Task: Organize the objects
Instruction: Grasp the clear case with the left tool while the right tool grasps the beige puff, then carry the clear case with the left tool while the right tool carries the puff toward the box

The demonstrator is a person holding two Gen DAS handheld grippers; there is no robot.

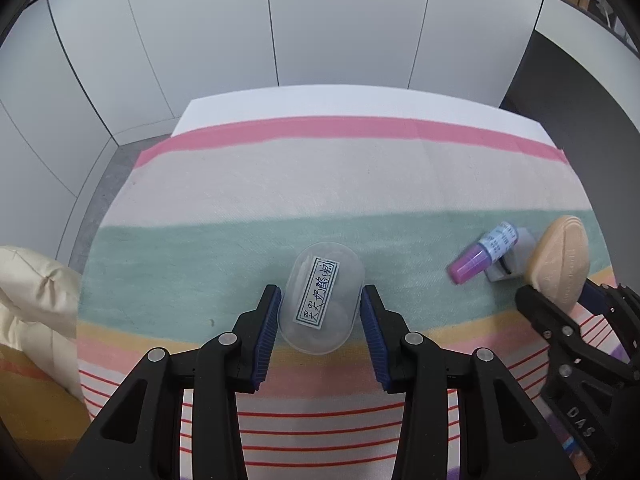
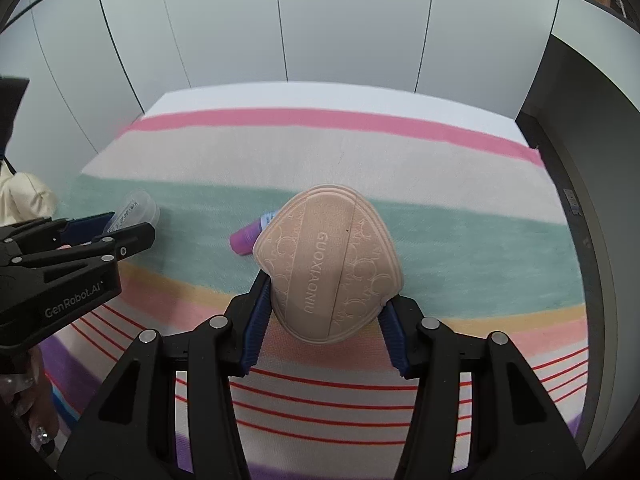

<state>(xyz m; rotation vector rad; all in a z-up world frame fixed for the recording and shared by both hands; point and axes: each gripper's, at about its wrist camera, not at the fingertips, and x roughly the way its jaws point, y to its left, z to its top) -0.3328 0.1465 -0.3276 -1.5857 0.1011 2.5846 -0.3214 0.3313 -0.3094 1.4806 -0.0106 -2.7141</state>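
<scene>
Black gripper arms with blue ribbed pads fill the bottom of each wrist view. Between the pads of the left gripper [image 1: 320, 312] lies a clear plastic box [image 1: 322, 298] with a handwritten label on top; the left pad touches its side, while a thin gap shows at the right pad, so I cannot tell whether the grip is firm. The box rests on the striped cloth [image 1: 320, 184], where the green band meets the yellow one.

Closed on a tan heart-shaped pad [image 2: 330, 268], the right gripper [image 2: 324, 316] presses both sides of the pad's lower part. The pad stands tilted up off the cloth, its stamped lettering running along the middle strip. Just behind it lies a small bottle with a purple cap [image 1: 482, 252] on its side, beside a small white box [image 1: 510, 262].

Beyond these things the cloth runs bare across the beige and pink bands to the white table edge [image 1: 360, 104] at the far side. A cream cushion [image 1: 36, 300] sits at the left edge, near the left gripper. Pale wall panels [image 1: 340, 20] rise behind the table.
</scene>
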